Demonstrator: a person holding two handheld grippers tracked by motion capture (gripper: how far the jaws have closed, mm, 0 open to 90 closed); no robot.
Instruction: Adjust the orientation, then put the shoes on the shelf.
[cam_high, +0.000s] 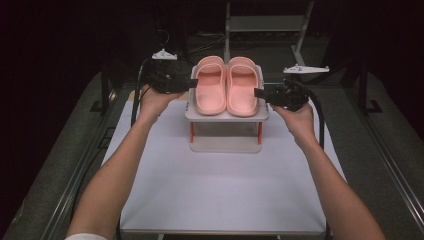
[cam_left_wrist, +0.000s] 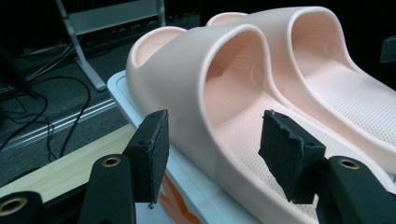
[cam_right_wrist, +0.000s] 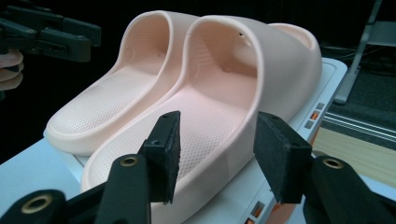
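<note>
- Slippers: a pink pair sits side by side on the top shelf of a small white rack (cam_high: 226, 116), upper middle of the high view, on our white bench (cam_high: 220, 190). We flank them with one tool each.
- Nearest in the left gripper view, our left tool (cam_left_wrist: 212, 156) stands partly open, its pads straddling the outer side wall of the left slipper (cam_high: 210, 86) without pressing on it. If we close this low on the soft wall, it could fold and slide out.
- In the right gripper view, our right tool (cam_right_wrist: 217, 156) is also partly open around the outer edge of the right slipper (cam_high: 243, 86), not gripping. An uneven bite there could tip the sole.
- Both slippers touch along their inner sides, so pulling one may drag the other toward the shelf edge.
- Farther off, the rack looks light; a sideways push from either tool could shift or topple it.
</note>
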